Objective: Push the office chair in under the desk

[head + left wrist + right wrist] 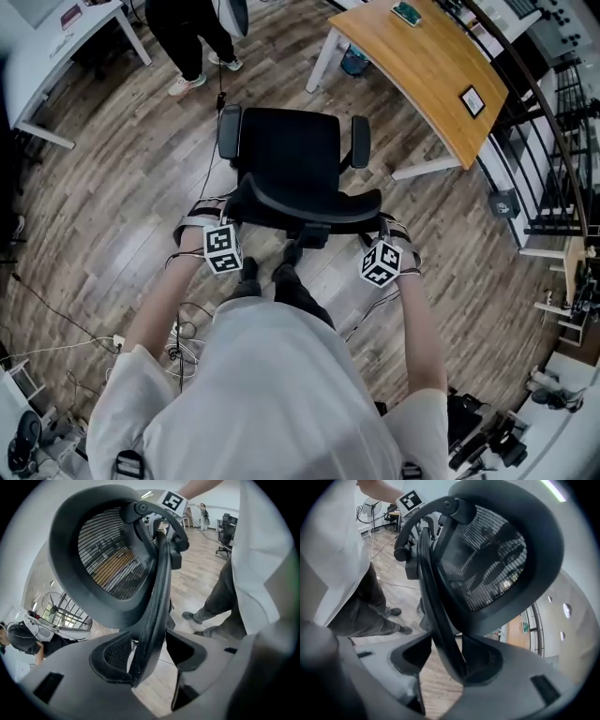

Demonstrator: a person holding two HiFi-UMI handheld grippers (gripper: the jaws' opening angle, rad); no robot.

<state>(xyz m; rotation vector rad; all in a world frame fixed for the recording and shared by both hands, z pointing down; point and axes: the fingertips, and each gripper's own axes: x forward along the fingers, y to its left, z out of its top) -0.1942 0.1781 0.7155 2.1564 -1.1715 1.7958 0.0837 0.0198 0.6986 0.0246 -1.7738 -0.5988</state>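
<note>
The black office chair [286, 155] stands on the wood floor with its seat facing the wooden desk [422, 66] at the upper right, a floor's gap away from it. I stand behind its mesh backrest [309, 208]. My left gripper [211, 220] is at the backrest's left end, my right gripper [389, 230] at its right end. In the left gripper view the backrest's rim [157, 597] runs between the open jaws of the left gripper [150, 653], against one pad only. The right gripper [445, 653] likewise straddles the rim [436, 602], with a gap on one side.
Another person [192, 37] stands beyond the chair at the top. A white desk [56, 47] sits at the top left. Cables [56, 319] trail over the floor at the left. A black railing [553, 141] and gear line the right side.
</note>
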